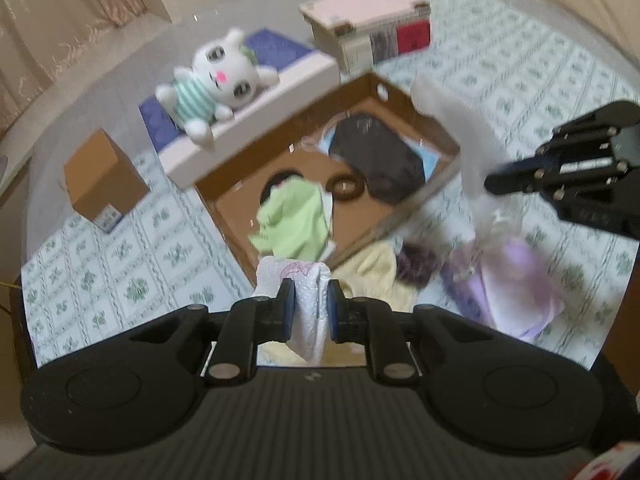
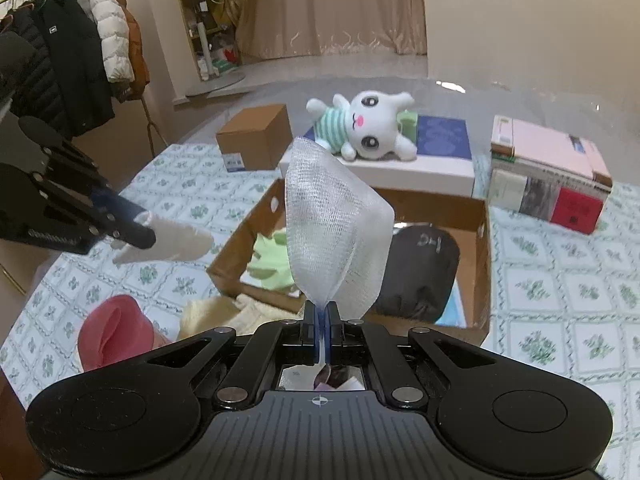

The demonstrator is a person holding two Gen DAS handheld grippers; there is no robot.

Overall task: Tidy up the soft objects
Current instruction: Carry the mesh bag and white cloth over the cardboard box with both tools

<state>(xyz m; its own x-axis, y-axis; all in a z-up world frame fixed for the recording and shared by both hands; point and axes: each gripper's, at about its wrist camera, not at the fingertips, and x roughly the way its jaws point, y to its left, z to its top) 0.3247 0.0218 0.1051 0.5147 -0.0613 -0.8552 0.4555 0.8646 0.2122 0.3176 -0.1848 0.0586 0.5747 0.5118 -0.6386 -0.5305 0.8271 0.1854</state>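
Observation:
My left gripper (image 1: 311, 294) is shut on a white dotted cloth (image 1: 310, 312), held above the front edge of the open cardboard box (image 1: 400, 94). My right gripper (image 2: 321, 314) is shut on a white mesh cloth (image 2: 334, 232), which stands up over the box (image 2: 482, 248). The right gripper (image 1: 496, 182) with its mesh cloth (image 1: 452, 120) also shows in the left wrist view. The left gripper (image 2: 140, 236) with its cloth (image 2: 176, 244) shows in the right wrist view. In the box lie a green cloth (image 1: 292, 220), a dark bundle (image 1: 380, 160) and a brown ring (image 1: 344, 188).
A white plush bunny (image 1: 216, 80) lies on a white and blue box (image 1: 256, 120). A small brown box (image 1: 104, 176) and a pink box (image 1: 368, 20) stand nearby. Yellow (image 1: 376, 272), purple (image 1: 516, 288) and red (image 2: 116, 332) soft items lie on the patterned sheet. Coats (image 2: 68, 48) hang at the left.

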